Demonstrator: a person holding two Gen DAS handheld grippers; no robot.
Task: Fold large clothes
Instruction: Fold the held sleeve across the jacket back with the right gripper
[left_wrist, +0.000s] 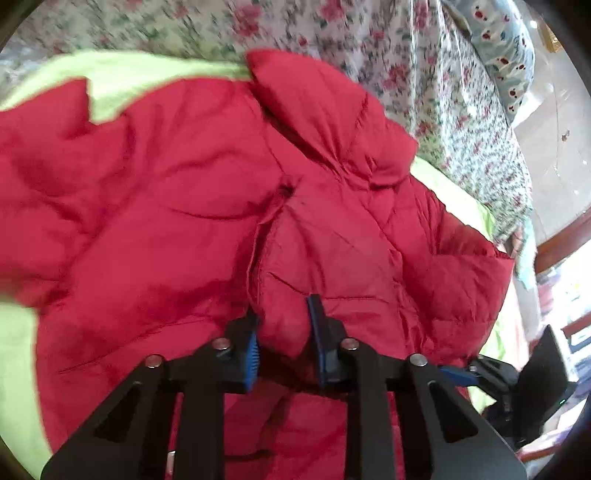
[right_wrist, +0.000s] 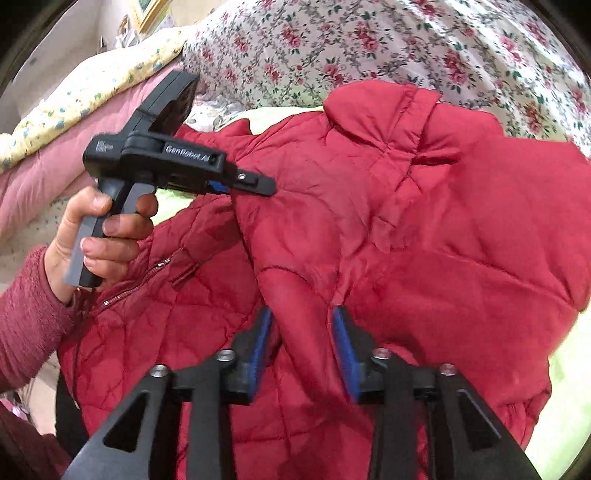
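Note:
A red quilted puffer jacket (left_wrist: 192, 206) lies crumpled on a lime-green sheet (left_wrist: 122, 77); it also fills the right wrist view (right_wrist: 424, 229). My left gripper (left_wrist: 284, 317) is shut on a fold of the jacket between its blue pads. It also shows in the right wrist view (right_wrist: 255, 186), held by a hand and pinching the jacket's edge. My right gripper (right_wrist: 303, 325) is shut on another raised fold of the jacket. The jacket's zipper (right_wrist: 140, 284) shows at the left. Its collar (right_wrist: 402, 114) lies at the far side.
A floral bedspread (right_wrist: 369, 40) covers the bed behind the jacket. A pink and yellow quilt (right_wrist: 74, 110) lies at the left. The bed edge and the floor (left_wrist: 554, 155) show at the right in the left wrist view. The right gripper's body (left_wrist: 517, 373) shows at lower right there.

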